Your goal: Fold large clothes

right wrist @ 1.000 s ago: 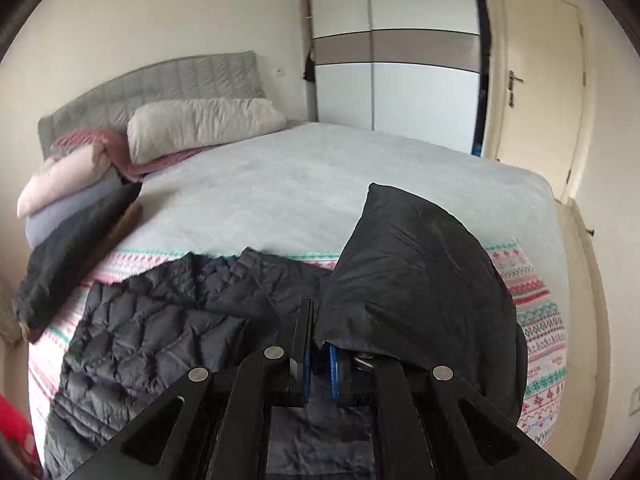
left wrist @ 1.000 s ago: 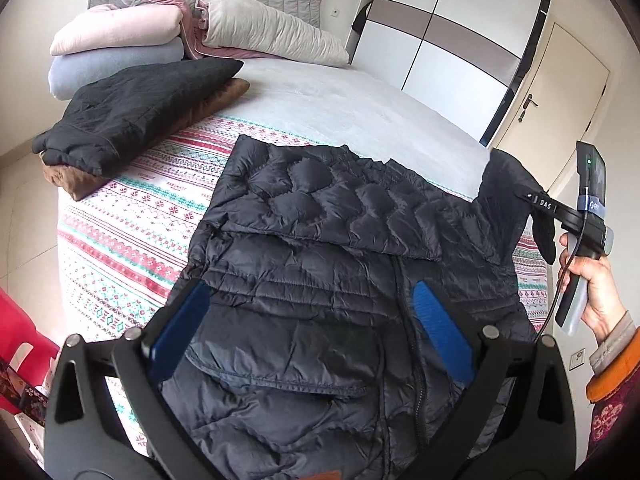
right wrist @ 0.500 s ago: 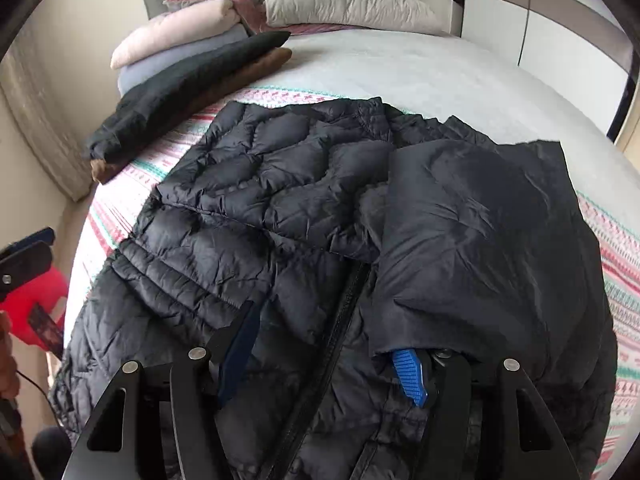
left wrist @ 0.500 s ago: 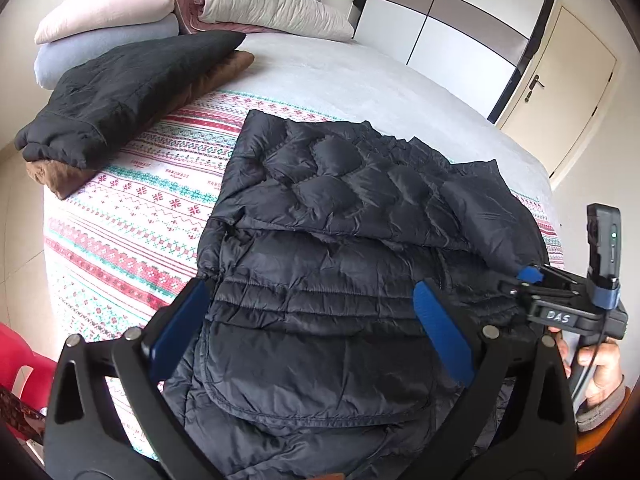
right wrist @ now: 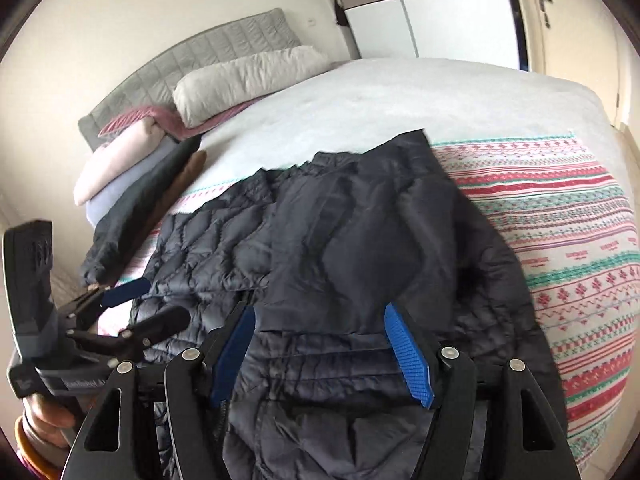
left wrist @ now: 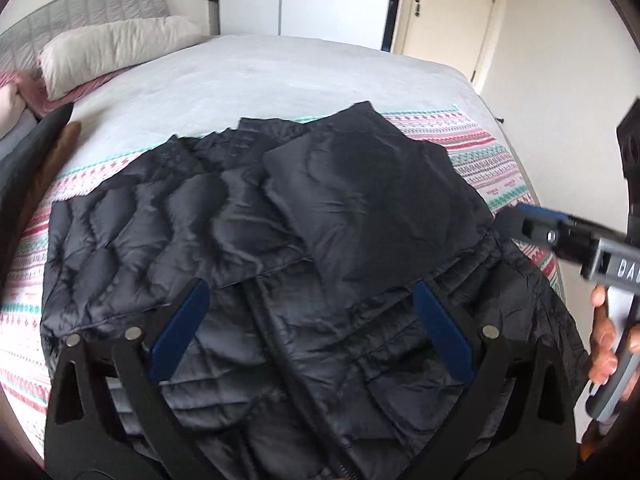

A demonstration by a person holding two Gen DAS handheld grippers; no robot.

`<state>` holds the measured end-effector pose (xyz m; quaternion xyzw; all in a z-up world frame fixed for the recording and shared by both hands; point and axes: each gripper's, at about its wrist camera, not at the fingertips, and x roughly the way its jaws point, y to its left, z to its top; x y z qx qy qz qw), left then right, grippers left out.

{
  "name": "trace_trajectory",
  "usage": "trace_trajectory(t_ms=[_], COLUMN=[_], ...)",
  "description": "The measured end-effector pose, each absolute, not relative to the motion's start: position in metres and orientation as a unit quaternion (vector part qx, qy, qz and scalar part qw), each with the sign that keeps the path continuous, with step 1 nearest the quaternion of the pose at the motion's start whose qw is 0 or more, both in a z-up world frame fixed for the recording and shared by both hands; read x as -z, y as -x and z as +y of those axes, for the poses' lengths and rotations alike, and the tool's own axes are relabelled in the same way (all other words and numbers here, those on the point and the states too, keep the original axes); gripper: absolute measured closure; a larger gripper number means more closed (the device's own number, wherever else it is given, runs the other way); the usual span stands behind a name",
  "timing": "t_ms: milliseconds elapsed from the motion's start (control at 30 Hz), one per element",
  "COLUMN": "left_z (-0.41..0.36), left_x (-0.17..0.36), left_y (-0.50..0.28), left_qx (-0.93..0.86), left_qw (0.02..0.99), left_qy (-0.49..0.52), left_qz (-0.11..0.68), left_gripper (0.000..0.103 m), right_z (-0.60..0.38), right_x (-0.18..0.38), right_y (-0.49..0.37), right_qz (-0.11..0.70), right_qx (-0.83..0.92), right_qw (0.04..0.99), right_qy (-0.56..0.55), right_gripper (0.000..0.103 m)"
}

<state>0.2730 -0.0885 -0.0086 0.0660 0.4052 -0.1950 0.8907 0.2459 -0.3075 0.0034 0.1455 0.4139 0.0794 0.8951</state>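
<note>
The black puffer jacket (left wrist: 280, 248) lies on the bed (left wrist: 280, 72), both sleeves folded across its front. The left claw (left wrist: 308, 320) and right claw (right wrist: 324, 352) hover above it, both spread wide and empty.

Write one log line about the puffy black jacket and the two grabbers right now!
jacket: spread on bed, both sleeves folded across front | left gripper: open, over jacket, empty | right gripper: open, over jacket, empty
</note>
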Motion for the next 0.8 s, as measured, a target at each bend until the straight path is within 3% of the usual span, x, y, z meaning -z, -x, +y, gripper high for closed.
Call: trace_trajectory(t_ms=[233,333,400,467,500,700,800], left_z=[-0.188,-0.206,-0.205,-0.19,-0.176,-0.063,0.014], left_x=[0.033,0.059,0.076,0.075,0.067,-0.007,-0.009], left_y=[-0.274,-0.296,-0.308,-0.315,-0.316,-0.302,-0.31], left_qx=[0.254,0.235,0.211,0.211,0.218,0.206,0.152], left_qw=[0.887,0.876,0.875,0.877,0.879,0.914,0.913], left_qy=[-0.14,-0.155,-0.168,-0.135,-0.094,0.072,0.141], left_qz=[0.361,0.391,0.403,0.41,0.414,0.342,0.352], left_gripper=[0.001,0.006,0.03,0.079,0.086,0.088,0.068], right_z=[-0.385,-0.395,-0.4,-0.403,-0.404,-0.4,-0.397], right_x=[0.001,0.007,0.011,0.014,0.016,0.024,0.025], right_y=[-0.238,-0.239,-0.239,-0.241,-0.241,-0.244,-0.244], right_qz=[0.389,0.394,0.395,0.397,0.4,0.41,0.411], right_qx=[-0.026,-0.021,-0.025,-0.026,-0.023,-0.021,-0.017], right_qw=[0.886,0.88,0.873,0.868,0.867,0.86,0.862], right_qy=[-0.249,-0.265,-0.285,-0.297,-0.298,-0.304,-0.297], right_gripper=[0.035,0.034,0.035,0.035,0.035,0.035,0.035])
